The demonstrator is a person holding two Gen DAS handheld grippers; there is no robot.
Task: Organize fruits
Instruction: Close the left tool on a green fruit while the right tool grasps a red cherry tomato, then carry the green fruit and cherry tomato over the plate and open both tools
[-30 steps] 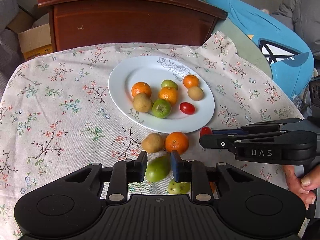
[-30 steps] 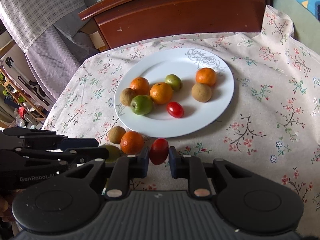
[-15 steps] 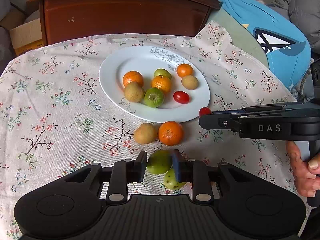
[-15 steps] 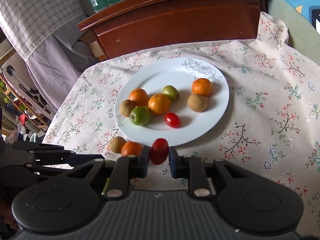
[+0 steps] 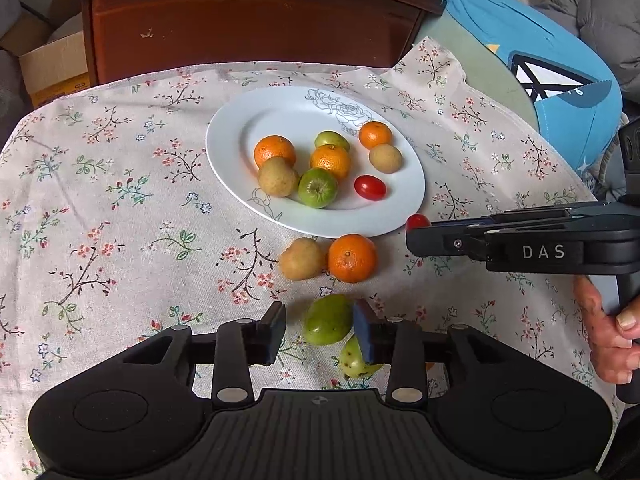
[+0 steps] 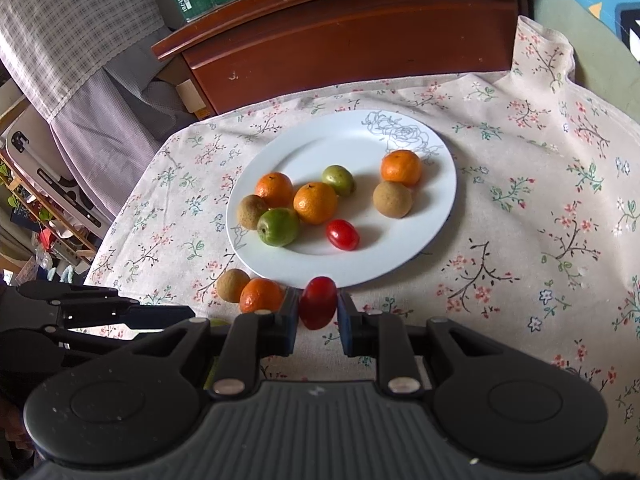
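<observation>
A red tomato [image 6: 318, 307] sits clamped between the pads of the right claw [image 6: 318, 322], held just above the cloth [image 6: 520, 216] at the near rim of the plate [image 6: 444, 184]. On the plate lie three oranges, two brown fruits, two green fruits and a second tomato [image 6: 342, 234]. Just off the rim, on the cloth, a brown fruit [image 5: 301, 259] touches an orange [image 5: 352, 258].

The left claw [image 5: 319, 330] stands open around a green fruit [image 5: 328, 319]; its right pad looks to touch the fruit, the left pad stands clear, though whether the fruit rests on the cloth is hard to tell from this angle. A paler green fruit [image 5: 354, 362] lies partly hidden behind the right finger. The cloth covers the worktop, with a wooden cabinet [image 5: 248, 20] beyond it.
</observation>
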